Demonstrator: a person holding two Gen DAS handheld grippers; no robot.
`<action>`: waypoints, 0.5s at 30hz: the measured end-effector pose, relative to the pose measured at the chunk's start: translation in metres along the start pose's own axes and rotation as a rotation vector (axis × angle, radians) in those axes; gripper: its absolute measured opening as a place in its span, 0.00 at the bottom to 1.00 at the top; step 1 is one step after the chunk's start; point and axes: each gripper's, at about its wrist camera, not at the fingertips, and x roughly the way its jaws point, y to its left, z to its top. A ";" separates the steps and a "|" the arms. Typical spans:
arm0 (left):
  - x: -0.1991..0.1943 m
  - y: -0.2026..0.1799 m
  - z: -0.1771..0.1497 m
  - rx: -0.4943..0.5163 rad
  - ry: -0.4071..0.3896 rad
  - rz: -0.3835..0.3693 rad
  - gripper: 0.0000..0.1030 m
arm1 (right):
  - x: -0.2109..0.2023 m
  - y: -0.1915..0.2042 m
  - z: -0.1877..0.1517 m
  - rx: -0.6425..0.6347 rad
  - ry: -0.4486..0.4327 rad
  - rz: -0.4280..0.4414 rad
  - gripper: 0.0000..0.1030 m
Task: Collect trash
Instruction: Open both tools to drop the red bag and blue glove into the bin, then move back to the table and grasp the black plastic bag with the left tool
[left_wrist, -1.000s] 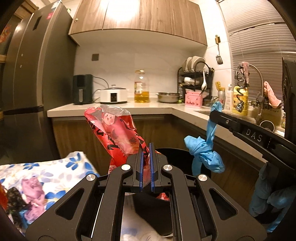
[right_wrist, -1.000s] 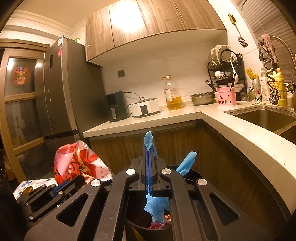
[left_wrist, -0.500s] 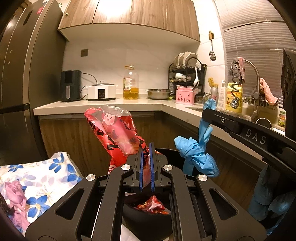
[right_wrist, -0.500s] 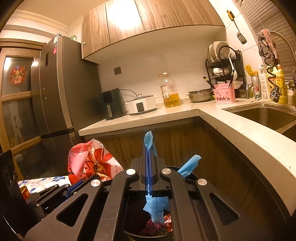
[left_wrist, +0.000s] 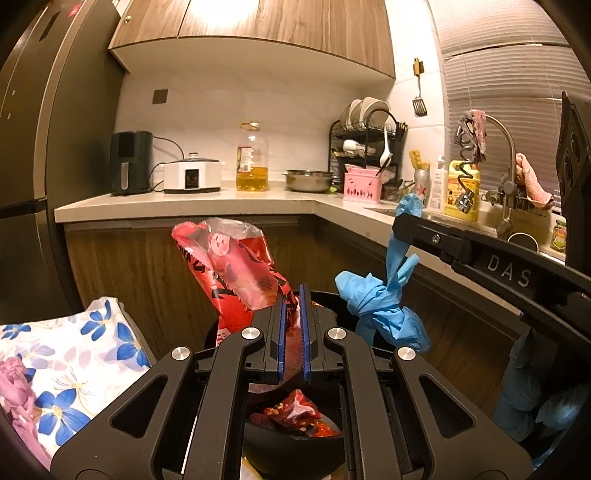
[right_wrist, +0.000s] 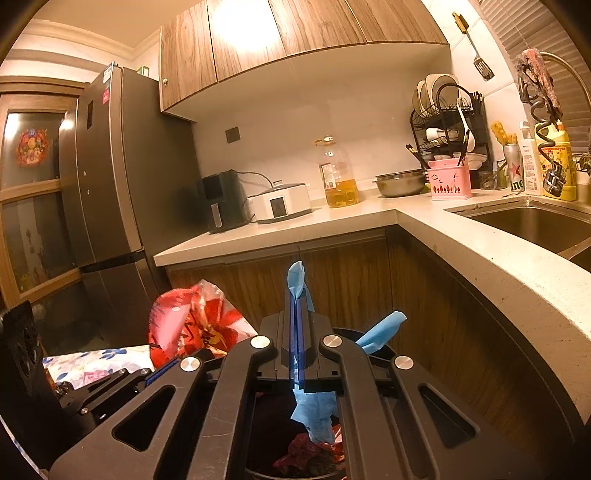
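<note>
Above the black bin (left_wrist: 325, 299), a red wrapper (left_wrist: 236, 273) is clamped in the left gripper (left_wrist: 291, 314); at three o'clock, a blue glove (right_wrist: 306, 410) is pinched in the right gripper (right_wrist: 297, 332).

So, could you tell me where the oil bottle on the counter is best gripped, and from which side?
Probably by the loop handle on its cap, coming from above. The oil bottle stands upright on the counter, its body looks wide and round, and nothing crowds its top.
</note>
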 end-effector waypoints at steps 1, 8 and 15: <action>0.001 0.000 -0.001 0.001 0.002 -0.004 0.07 | 0.000 0.000 0.000 0.001 -0.001 0.000 0.08; 0.004 -0.002 -0.007 0.015 0.017 0.004 0.32 | -0.002 -0.005 -0.001 0.012 -0.007 -0.014 0.29; -0.005 0.008 -0.012 -0.013 0.013 0.075 0.66 | -0.009 -0.009 -0.004 0.037 -0.008 -0.034 0.52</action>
